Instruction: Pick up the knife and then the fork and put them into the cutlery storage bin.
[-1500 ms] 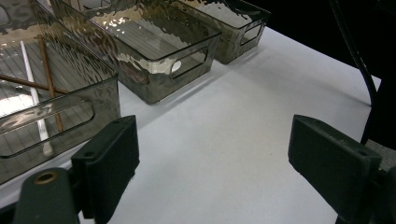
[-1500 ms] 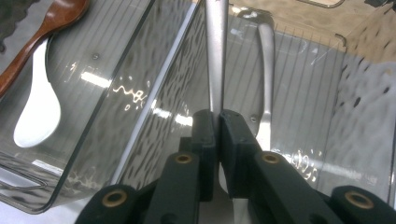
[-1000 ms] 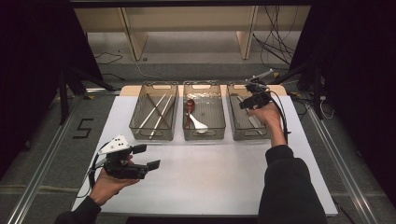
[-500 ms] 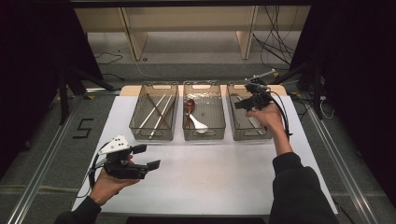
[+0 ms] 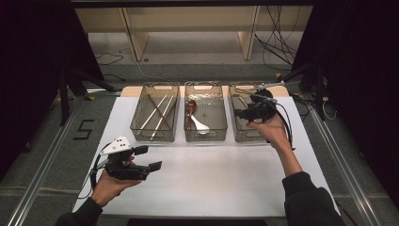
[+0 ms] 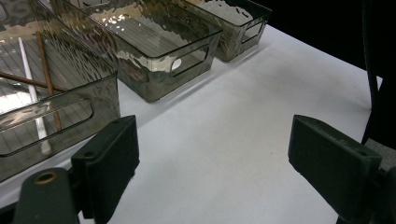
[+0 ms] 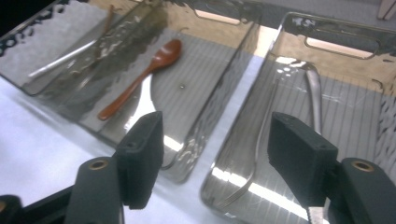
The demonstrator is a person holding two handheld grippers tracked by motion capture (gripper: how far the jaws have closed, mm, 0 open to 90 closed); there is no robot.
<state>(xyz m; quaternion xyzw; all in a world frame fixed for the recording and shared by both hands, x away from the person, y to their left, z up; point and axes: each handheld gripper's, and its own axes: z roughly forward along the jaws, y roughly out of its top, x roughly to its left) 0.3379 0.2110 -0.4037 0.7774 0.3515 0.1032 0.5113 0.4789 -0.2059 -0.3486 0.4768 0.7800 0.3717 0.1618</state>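
A: While the right tongs (image 5: pixel 243 113) hover over the right-hand bin (image 5: pixel 237 134), what do their jaws grasp?

B: Nothing; they have just been opening and stand released, with a metal fork (image 7: pixel 261 140) lying in the bin below and between them.

A: And beside that?

B: To their left, the middle bin (image 5: pixel 205 136) has a brown spoon (image 7: pixel 144 77) and a white spoon (image 5: pixel 200 124); beyond it, chopsticks (image 5: pixel 157 113) in the third bin (image 5: pixel 153 136).

A: The left tongs (image 5: pixel 151 157)?

B: Released too, empty, low over the white counter (image 5: pixel 226 179), well apart from the bins.
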